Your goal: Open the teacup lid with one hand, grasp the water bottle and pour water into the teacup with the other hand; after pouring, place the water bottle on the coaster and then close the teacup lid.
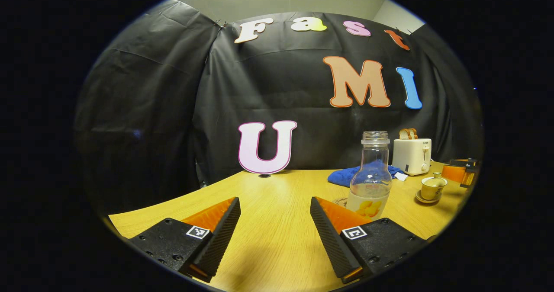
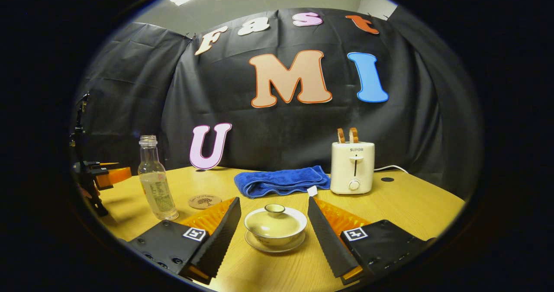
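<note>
A clear water bottle (image 1: 370, 177) without a cap stands upright on the wooden table (image 1: 277, 235), just beyond my left gripper's right finger. My left gripper (image 1: 275, 203) is open with nothing between its fingers. The round cork coaster (image 2: 204, 201) lies flat behind the bottle (image 2: 155, 180). The cream teacup (image 2: 275, 227) sits on its saucer with its lid (image 2: 275, 208) on. My right gripper (image 2: 273, 203) is open, and the teacup stands between its fingers, apart from both. In the left gripper view the teacup (image 1: 432, 188) is small at the far right.
A folded blue towel (image 2: 281, 181) lies at the back of the table, and a white toaster (image 2: 351, 167) holding bread slices stands to its right. The other gripper (image 2: 97, 175) appears at the left edge of the right gripper view. The black cloth wall closes off the back.
</note>
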`<act>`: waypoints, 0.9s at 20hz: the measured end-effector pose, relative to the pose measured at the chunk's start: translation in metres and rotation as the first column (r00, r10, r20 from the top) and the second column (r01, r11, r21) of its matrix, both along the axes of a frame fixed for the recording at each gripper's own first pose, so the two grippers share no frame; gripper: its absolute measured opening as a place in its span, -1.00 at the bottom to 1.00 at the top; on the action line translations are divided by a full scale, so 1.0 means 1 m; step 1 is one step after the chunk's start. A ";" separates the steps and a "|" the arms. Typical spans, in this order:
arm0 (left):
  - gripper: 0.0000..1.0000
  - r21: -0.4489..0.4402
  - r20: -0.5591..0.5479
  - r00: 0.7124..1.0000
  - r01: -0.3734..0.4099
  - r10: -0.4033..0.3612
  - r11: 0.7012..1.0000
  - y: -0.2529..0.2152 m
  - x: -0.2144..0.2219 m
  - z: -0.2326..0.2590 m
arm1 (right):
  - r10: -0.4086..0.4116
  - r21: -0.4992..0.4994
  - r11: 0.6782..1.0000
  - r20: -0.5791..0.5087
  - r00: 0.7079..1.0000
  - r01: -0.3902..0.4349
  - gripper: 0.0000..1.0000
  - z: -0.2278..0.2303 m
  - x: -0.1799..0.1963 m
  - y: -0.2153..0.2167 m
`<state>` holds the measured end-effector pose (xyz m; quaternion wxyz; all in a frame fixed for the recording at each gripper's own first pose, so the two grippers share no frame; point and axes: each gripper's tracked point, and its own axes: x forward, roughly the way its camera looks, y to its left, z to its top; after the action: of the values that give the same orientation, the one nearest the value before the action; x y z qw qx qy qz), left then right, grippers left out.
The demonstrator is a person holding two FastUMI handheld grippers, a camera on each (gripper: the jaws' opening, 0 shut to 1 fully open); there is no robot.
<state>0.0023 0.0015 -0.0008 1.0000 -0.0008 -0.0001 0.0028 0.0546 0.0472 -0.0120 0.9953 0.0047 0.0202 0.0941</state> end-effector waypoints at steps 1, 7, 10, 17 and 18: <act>0.89 0.000 0.000 1.000 0.000 0.000 1.000 0.000 -0.001 0.000 | 0.003 -0.001 1.000 -0.005 1.000 -0.003 0.90 -0.001 0.006 0.003; 0.89 0.000 0.000 1.000 0.000 0.000 1.000 0.000 0.000 0.000 | 0.040 -0.007 0.999 -0.044 0.998 -0.041 0.90 -0.006 0.031 0.016; 0.89 0.000 0.000 1.000 0.000 0.000 1.000 0.000 0.000 0.000 | 0.047 -0.010 0.999 -0.076 0.996 -0.048 0.94 -0.012 0.035 0.017; 0.89 -0.001 -0.001 1.000 0.000 0.000 1.000 0.000 -0.001 0.000 | 0.032 -0.004 0.999 -0.153 0.988 -0.033 0.51 -0.025 0.042 0.014; 0.89 -0.001 0.000 1.000 0.001 -0.001 1.000 0.000 -0.001 0.000 | 0.034 -0.006 0.999 -0.171 0.985 -0.036 0.53 -0.027 0.042 0.016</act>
<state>0.0017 0.0012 -0.0005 1.0000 -0.0011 0.0002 0.0025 0.0969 0.0628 -0.0390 0.9882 0.0077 0.1058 0.1107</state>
